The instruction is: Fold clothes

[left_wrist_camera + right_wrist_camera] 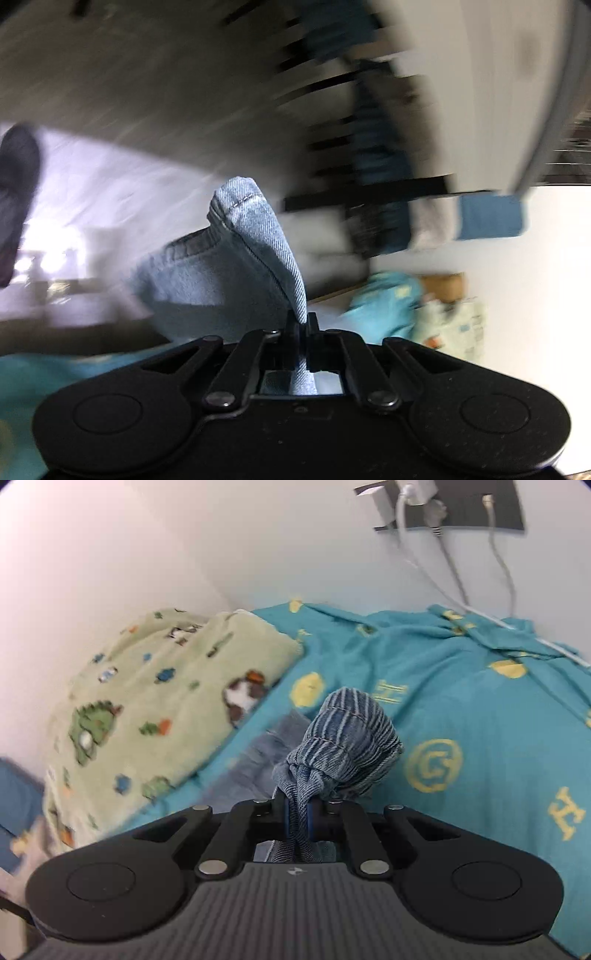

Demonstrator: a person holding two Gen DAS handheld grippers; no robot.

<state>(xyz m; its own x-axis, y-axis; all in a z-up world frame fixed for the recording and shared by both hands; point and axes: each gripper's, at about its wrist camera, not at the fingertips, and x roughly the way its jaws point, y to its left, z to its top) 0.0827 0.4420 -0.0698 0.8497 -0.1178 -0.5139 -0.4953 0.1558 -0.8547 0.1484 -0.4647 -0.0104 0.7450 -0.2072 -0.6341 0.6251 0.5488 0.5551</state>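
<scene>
Both grippers were clenched on the same light-blue denim garment point(236, 266), each pinching a bunched bit of it. In the left wrist view, the left gripper point(302, 325) had its fingers point(291, 326) closed on a stitched hem corner that stood up straight ahead of the fingertips, with the rest of the cloth dropping away ahead and to the left of them. That view was heavily smeared, so little beyond the cloth could be made out.

In the right wrist view, the right gripper point(300, 812) gripped a gathered, ribbed-looking wad of the denim garment point(343, 746), which bulged just ahead of and slightly right of the fingertips. A flatter part of the denim trailed ahead and to the left of those fingers, lying toward the teal bedspread point(480, 709). The bedspread filled the space ahead and right; a green patterned blanket point(155, 686) lay well off to the left against the wall.

The garment seemed to hang between the two grips, its long axis probably running from one gripper to the other, though neither view showed the span. Neither hand looked nearer; the coming move likely depended on drawing the two grips apart to spread the cloth over the bed.
</scene>
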